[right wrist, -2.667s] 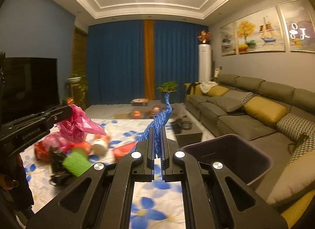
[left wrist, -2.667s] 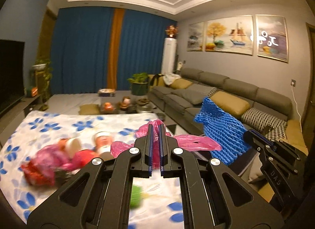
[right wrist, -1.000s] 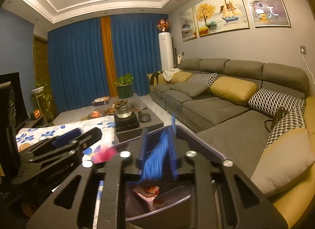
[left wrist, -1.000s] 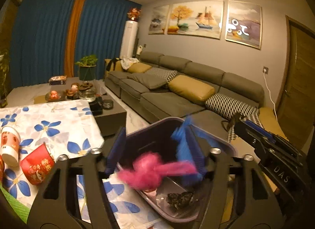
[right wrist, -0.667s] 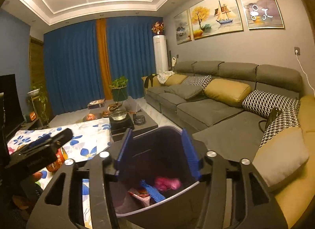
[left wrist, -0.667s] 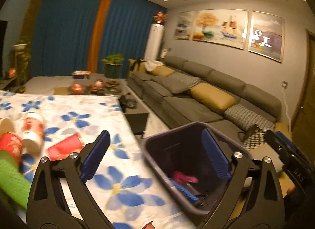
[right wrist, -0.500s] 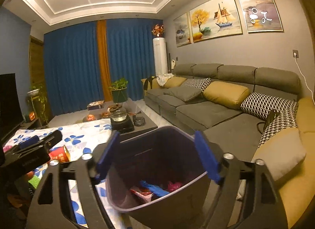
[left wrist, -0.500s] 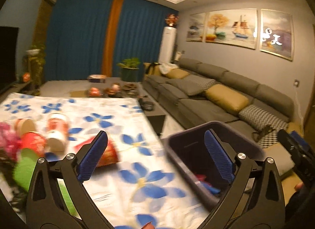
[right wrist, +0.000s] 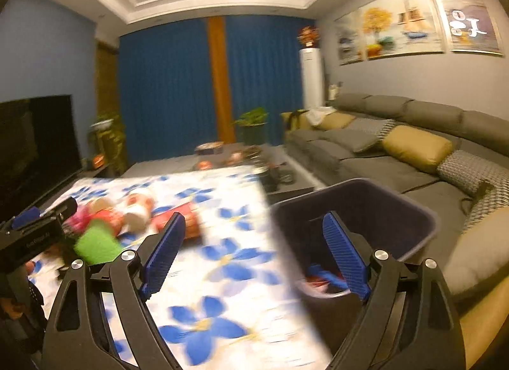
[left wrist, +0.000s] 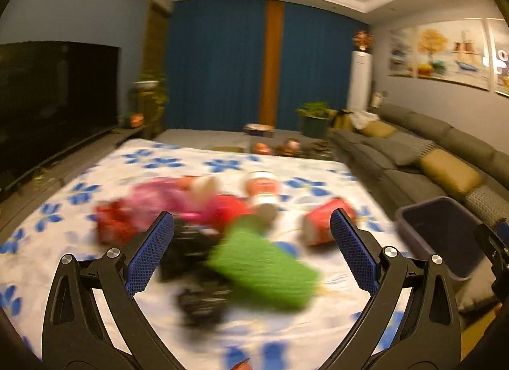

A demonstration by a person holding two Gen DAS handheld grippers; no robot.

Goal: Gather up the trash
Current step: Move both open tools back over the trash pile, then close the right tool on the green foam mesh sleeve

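My left gripper (left wrist: 251, 242) stands wide open and holds nothing, facing a blurred heap of trash on the flowered tablecloth (left wrist: 51, 252): a green foam net (left wrist: 261, 271), pink plastic (left wrist: 159, 198), black scraps (left wrist: 200, 300) and red paper cups (left wrist: 321, 220). The dark bin (left wrist: 445, 230) sits past the table's right edge. In the right wrist view my right gripper (right wrist: 251, 249) has empty jaws that are still opening, straddling the table edge and the bin (right wrist: 397, 210). Blue netting (right wrist: 327, 274) lies at the bin's bottom. The left gripper's body (right wrist: 35, 233) shows at far left.
A grey sofa (right wrist: 397, 153) with yellow cushions runs along the right wall behind the bin. A dark television (left wrist: 47, 99) stands on the left. A low coffee table (right wrist: 280, 179) with small items lies beyond the flowered table. Blue curtains close off the far wall.
Both grippers let their loads, pink plastic and blue netting, fall into the bin and opened wide. Both views then swung left from the bin, the left one onto the trash heap.
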